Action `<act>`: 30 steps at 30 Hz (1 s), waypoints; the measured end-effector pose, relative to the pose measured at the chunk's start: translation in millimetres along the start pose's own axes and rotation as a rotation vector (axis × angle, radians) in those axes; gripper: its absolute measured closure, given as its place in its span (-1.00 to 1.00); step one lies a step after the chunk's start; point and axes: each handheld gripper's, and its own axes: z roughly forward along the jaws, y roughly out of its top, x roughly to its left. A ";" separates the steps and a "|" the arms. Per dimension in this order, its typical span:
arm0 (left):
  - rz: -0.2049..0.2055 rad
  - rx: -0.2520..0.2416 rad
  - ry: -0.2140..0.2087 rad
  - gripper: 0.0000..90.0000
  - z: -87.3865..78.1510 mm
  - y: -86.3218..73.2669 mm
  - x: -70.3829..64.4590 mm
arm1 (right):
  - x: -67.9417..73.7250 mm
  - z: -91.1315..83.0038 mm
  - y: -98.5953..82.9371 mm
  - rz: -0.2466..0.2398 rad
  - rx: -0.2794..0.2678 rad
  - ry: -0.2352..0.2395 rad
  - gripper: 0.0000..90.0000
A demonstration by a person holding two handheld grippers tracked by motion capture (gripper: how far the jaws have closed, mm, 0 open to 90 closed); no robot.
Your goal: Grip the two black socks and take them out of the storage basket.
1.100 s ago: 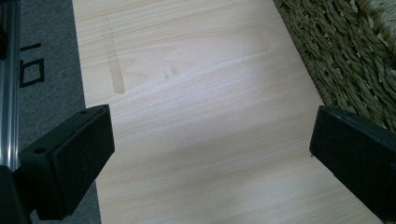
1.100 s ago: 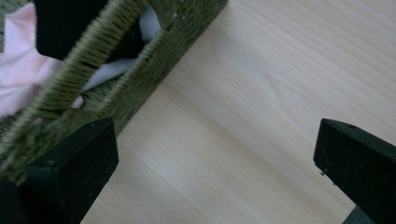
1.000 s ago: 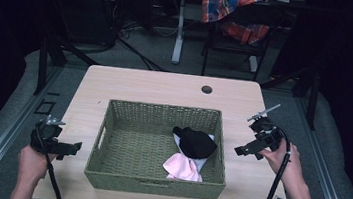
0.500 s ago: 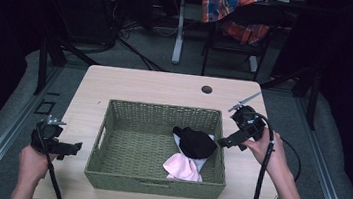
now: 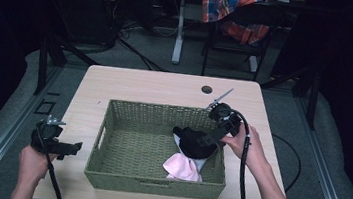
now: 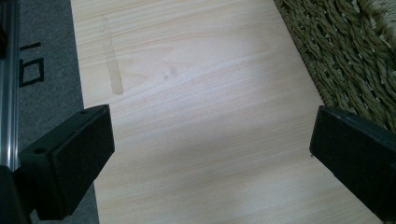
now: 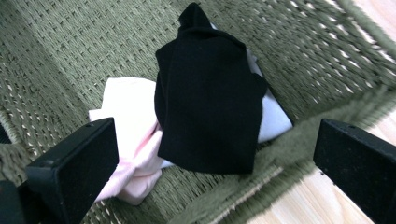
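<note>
your right gripper [image 5: 208, 139], jaws wide and empty, hung over the black folded cloth [image 7: 208, 93] inside the green woven basket [image 5: 111, 122], poised to grasp; your left gripper [image 5: 69, 148] waited open beside the basket.

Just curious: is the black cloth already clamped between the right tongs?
No: the right tongs stand wide open, apart from the black cloth.

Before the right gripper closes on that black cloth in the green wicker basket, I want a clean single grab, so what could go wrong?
1. The black folded cloth lies on a pale pink cloth and a white one, so the open right gripper may lift two together.
2. Its jaws straddle the woven green basket near the rim, and one could catch the weave.
</note>
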 end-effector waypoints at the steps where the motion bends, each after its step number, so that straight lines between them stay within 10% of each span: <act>1: -0.002 -0.001 0.000 -1.00 0.0 -0.1 -0.1 | 0.7 3.1 1.1 -0.004 0.003 0.002 -1.00; 16: 0.004 0.003 -0.005 -1.00 1.5 0.4 -1.7 | 4.9 43.3 3.1 -0.025 0.104 -0.029 -0.64; 30: 0.007 0.007 0.001 -1.00 0.0 0.3 -3.3 | 10.3 54.8 2.7 -0.022 0.150 -0.033 0.75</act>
